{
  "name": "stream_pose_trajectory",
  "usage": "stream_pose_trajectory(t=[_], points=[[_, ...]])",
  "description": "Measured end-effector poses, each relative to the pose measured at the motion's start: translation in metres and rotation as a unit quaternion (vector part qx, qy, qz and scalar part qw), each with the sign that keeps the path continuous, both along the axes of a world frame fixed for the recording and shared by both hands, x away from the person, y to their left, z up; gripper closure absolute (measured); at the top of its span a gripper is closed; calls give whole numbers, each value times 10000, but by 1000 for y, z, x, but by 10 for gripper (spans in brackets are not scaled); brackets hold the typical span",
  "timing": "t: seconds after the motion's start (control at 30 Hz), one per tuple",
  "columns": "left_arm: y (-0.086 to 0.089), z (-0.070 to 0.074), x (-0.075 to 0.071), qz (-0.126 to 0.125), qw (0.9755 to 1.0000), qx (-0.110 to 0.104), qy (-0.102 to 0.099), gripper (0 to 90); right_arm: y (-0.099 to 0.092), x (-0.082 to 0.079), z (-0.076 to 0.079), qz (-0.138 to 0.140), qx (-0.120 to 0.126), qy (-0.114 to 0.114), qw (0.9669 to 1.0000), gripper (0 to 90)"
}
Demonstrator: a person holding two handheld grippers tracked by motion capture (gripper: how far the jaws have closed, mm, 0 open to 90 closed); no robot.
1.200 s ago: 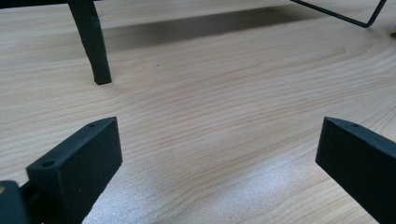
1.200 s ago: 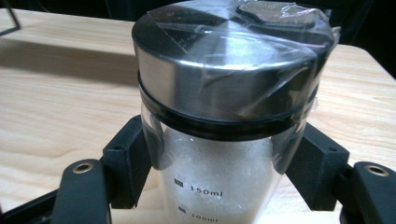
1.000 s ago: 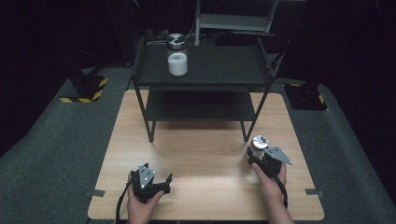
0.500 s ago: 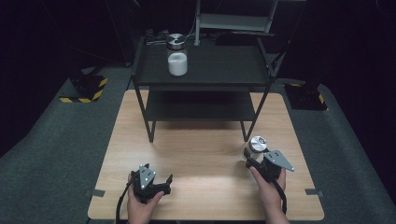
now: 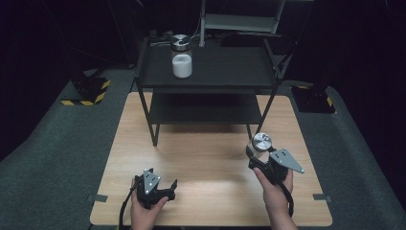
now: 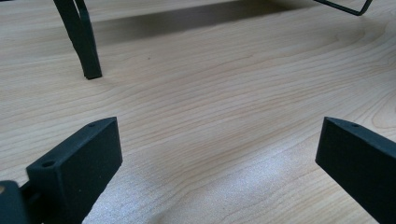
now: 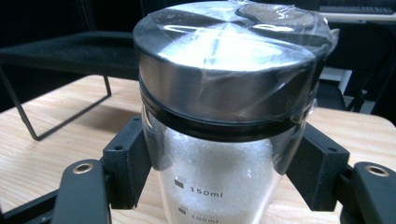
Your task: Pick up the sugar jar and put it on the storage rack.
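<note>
**Jar held in the right gripper, a second one up on the shelf**

Nearest the person, the left gripper (image 5: 160,188) rests low over the wooden table (image 5: 201,158) with its jaws wide apart and nothing between them; its own view shows bare wood grain and one black leg of the shelf unit (image 6: 86,44). A little farther out on the right side, the right gripper (image 5: 258,158) has its jaws pressed against both sides of a glass jar (image 7: 224,172), just below the brushed metal lid (image 7: 229,56).

The jar looks rigid, smooth and breakable, so I judge it slippery under hard pads and best taken where it is now, on the glass body under the lid. White grainy filling suggests moderate weight. Clear film wraps the lid. Printed marks read "150ml" and, lower, "100ml".

Farthest away, another jar with white filling (image 5: 182,60) stands on the top of the black shelf unit (image 5: 225,72).
</note>
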State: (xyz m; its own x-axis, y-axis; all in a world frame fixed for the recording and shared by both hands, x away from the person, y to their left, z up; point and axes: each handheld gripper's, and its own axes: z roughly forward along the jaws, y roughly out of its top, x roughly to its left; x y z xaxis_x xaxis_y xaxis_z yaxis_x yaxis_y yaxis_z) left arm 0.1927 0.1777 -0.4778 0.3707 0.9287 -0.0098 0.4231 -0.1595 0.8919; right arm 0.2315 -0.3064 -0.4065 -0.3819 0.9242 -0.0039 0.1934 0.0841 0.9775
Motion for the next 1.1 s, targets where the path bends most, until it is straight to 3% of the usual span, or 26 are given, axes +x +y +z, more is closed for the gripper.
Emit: stream_pose_trajectory(t=[0.3, 0.7, 1.1], points=[[0, 0, 0, -1, 10000, -26, 11, 6, 5, 1, 23, 67, 11, -39, 10000, 306], [1, 0, 0, -22, 10000, -11, 11, 6, 15, 5, 54, 115, -10, -353, 9993, 306], [1, 1, 0, -19, 10000, 2, 21, 6, 22, 12, 83, 216, 40, -473, 9986, 306]])
